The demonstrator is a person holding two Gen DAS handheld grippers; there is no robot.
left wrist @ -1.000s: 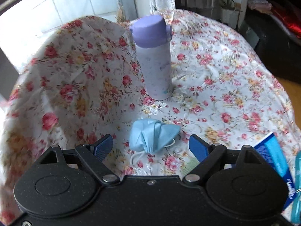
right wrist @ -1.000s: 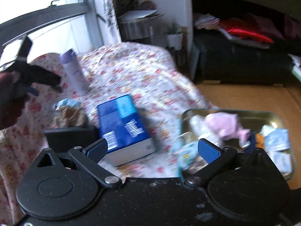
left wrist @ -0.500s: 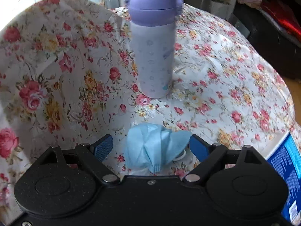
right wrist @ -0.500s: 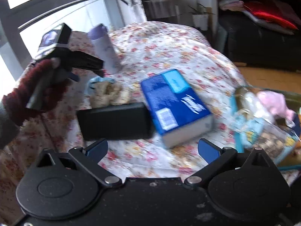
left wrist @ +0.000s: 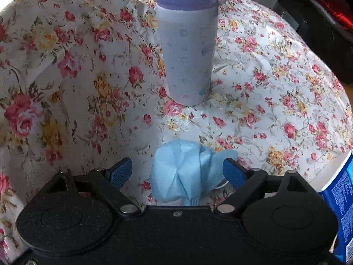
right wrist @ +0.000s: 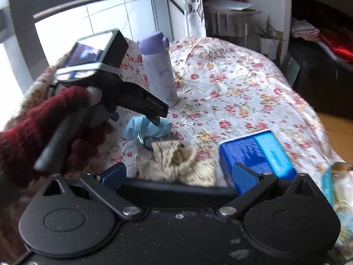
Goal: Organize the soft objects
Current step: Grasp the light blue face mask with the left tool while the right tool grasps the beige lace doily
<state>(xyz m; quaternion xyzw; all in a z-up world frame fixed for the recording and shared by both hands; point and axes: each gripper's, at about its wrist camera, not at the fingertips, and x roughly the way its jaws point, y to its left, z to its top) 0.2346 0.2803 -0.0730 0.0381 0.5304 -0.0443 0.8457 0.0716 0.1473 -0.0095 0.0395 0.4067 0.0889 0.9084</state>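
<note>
A crumpled light blue face mask (left wrist: 187, 172) lies on the flowered cloth (left wrist: 253, 101). My left gripper (left wrist: 176, 172) points steeply down over it, jaws opening, a blue pad on each side of the mask and not pressing it. The right wrist view shows that gripper (right wrist: 152, 119), held by a hand in a dark red glove (right wrist: 44, 128), just over the mask (right wrist: 141, 128). My right gripper (right wrist: 179, 177) is open low above a beige fluffy knit piece (right wrist: 178, 163) and a flat black case (right wrist: 176, 191).
A lilac bottle (left wrist: 187, 50) stands upright just beyond the mask. A blue tissue pack (right wrist: 256, 152) lies right of the knit piece. A teal-rimmed tray (right wrist: 328, 176) of small packets shows at the far right edge. The cloth rises in a fold at the left (left wrist: 55, 55).
My left gripper sank and closed in until the mask sat between its fingers. My right gripper swung left, away from the tray, to the knit piece and black case.
</note>
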